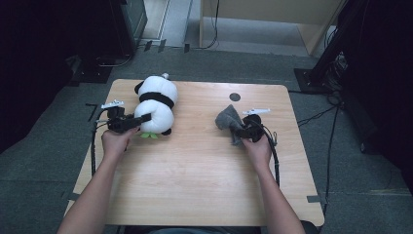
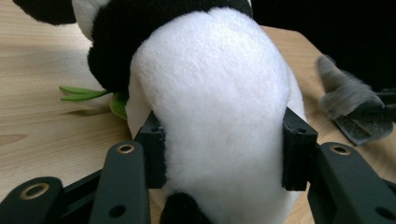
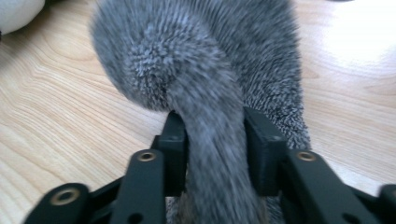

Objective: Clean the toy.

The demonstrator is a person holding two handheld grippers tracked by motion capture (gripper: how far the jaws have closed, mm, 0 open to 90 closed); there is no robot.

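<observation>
In the high view, the left tool (image 1: 141,118) sits at about nine o'clock on the bench (image 1: 195,175), its tips against the lower body of a toy panda (image 1: 157,103) that lies toward eleven o'clock, while the right tool (image 1: 239,128) at about two o'clock has a grey cloth (image 1: 229,118) bunched up in front of it. In the left gripper view, the left tool (image 2: 223,156) has its jaws set wide on either side of the panda's (image 2: 210,102) white rump, both pads pressing into the plush, so it is pinching the toy; green felt leaves (image 2: 84,93) lie at nine o'clock and the cloth (image 2: 343,93) shows at three o'clock. In the right gripper view, the right tool (image 3: 215,140) is pinching a gathered fold of the cloth (image 3: 187,51), which balloons beyond the jaws over the bench (image 3: 60,126). Both grasps look settled, so the step in hand seems to be the pickup. The next move probably calls for a steady lift, keeping the squeeze on the soft, rounded panda so it does not slip out.
</observation>
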